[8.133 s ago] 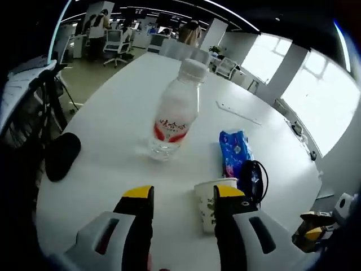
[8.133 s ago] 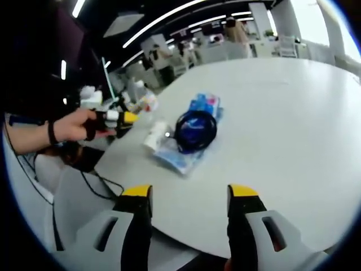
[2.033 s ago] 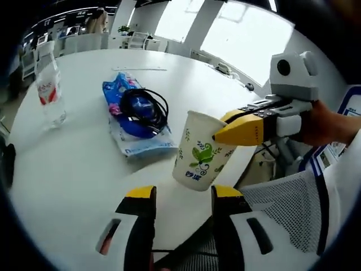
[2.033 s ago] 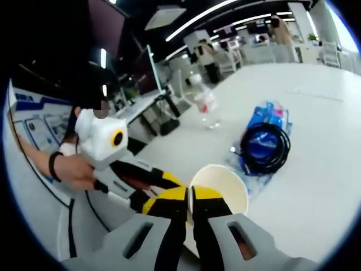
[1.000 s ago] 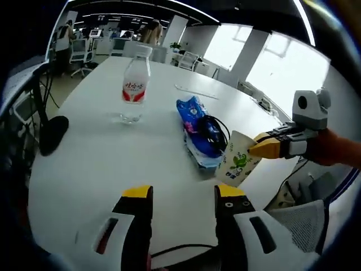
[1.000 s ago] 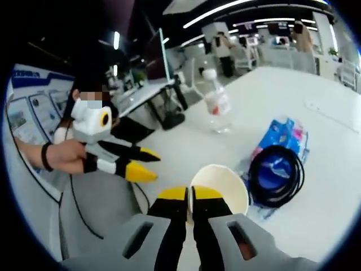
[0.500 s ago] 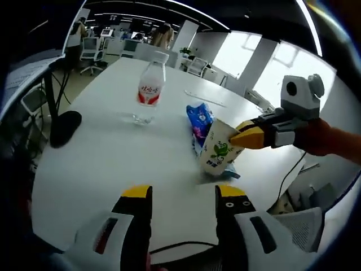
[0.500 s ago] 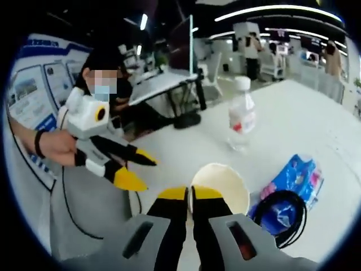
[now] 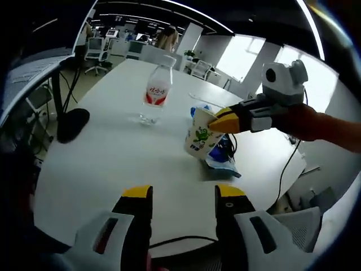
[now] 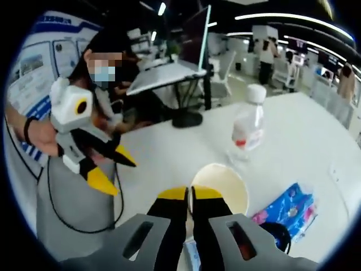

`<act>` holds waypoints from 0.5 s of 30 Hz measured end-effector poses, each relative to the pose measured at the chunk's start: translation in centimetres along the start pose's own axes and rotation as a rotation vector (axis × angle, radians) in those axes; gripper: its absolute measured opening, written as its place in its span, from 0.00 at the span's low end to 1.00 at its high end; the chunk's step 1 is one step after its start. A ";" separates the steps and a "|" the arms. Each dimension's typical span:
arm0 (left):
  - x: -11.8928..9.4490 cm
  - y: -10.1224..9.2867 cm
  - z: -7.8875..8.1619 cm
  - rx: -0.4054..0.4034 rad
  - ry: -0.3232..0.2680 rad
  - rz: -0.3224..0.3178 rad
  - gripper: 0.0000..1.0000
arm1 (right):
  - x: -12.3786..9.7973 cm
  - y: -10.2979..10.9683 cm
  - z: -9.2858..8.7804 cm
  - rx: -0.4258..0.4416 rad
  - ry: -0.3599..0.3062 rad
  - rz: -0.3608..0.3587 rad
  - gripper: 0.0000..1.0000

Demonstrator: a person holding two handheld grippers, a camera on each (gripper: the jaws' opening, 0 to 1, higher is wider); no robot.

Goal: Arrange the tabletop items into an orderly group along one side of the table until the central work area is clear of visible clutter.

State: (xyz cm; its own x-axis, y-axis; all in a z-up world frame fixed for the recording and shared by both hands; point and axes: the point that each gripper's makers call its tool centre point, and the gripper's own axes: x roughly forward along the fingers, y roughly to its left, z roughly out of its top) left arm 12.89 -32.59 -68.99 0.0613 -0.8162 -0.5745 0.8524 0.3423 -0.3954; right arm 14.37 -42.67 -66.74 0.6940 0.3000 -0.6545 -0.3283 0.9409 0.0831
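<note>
A white oval bench in an open-plan office, strip lights overhead, windows at the far side. My right claw pinches the rim of a paper cup printed with green leaves, held just over the bench beside a blue packet with a black cable coil on it. Beyond the cup, a water bottle with a red label stands upright; its writing is too small to read. My left claw hovers, jaws wide apart, holding nothing.
</note>
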 end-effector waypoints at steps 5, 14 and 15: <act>0.0 -0.2 0.3 -0.008 -0.014 -0.002 0.43 | 1.1 -1.3 0.0 -0.037 0.041 -0.025 0.00; -0.4 0.2 0.6 -0.024 -0.032 -0.001 0.43 | 2.7 -4.8 0.3 -0.030 0.085 -0.112 0.00; -0.4 0.3 0.6 -0.025 -0.032 -0.001 0.43 | 2.8 -5.2 0.2 -0.025 0.091 -0.124 0.00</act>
State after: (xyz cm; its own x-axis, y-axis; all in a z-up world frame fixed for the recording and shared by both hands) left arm 13.43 -32.40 -68.44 0.0774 -0.8309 -0.5510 0.8391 0.3527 -0.4141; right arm 18.20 -46.70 -68.86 0.6694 0.1652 -0.7243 -0.2601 0.9654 -0.0202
